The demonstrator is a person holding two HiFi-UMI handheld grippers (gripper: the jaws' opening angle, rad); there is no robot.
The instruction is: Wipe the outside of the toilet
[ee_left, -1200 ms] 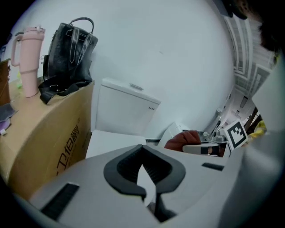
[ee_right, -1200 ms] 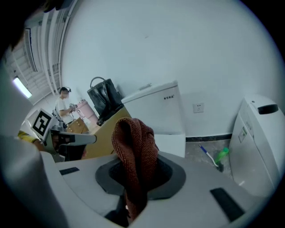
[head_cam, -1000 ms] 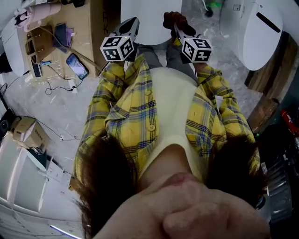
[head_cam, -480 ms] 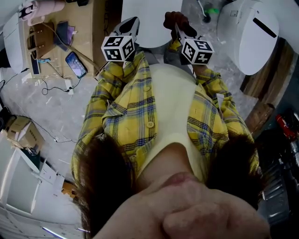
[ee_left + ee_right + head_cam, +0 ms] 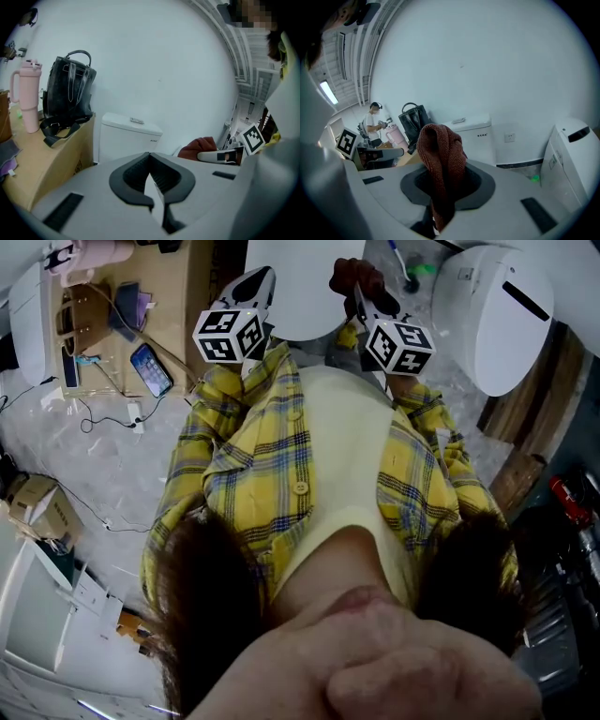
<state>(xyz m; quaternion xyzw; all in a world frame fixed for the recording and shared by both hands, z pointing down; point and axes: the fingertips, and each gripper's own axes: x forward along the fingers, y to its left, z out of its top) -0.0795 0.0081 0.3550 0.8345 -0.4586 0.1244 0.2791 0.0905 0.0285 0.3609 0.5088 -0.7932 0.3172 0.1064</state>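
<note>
The left hand-held gripper [image 5: 150, 157] is clenched with nothing between its jaws. The right hand-held gripper [image 5: 443, 177] grasps a reddish-brown cloth [image 5: 440, 147] that stands up out of its jaws. Both point toward the white toilet [image 5: 126, 138], which stands against a plain white wall [image 5: 154, 61], apart from both grippers. Just beside it is a wooden surface [image 5: 44, 161] carrying a pink tumbler [image 5: 28, 96], a black handbag [image 5: 68, 91] and a phone [image 5: 150, 369]. A second white unit [image 5: 569, 154] stands on the toilet's other side. The floor [image 5: 122, 465] is pale and marbled, with loose cables.
</note>
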